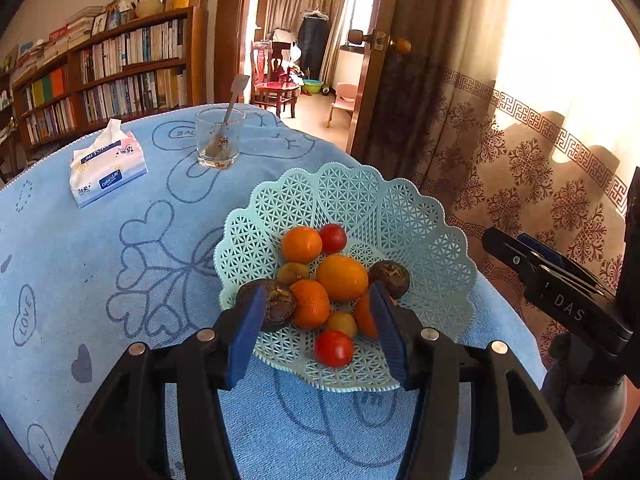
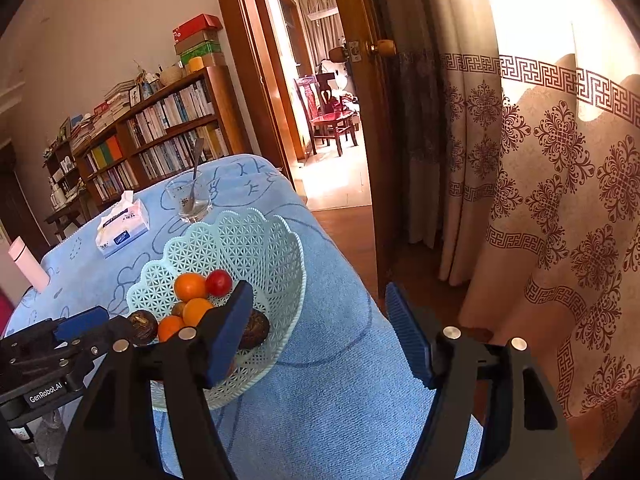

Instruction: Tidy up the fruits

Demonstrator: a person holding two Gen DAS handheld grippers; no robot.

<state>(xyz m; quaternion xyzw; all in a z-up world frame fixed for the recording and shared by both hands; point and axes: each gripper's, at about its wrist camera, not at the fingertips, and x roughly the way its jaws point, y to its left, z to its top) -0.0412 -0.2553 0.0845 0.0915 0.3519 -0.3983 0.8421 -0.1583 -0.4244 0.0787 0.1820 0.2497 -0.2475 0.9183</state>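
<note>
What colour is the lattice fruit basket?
Pale mint green, an openwork lattice basket; clearest in the left wrist view.

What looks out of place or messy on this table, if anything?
Only one thing: the drinking glass behind the fruit basket is used, with brownish residue at the bottom and a spoon left leaning in it. The fruit sits inside the basket, nothing spilled; the tissue pack lies flat.
</note>
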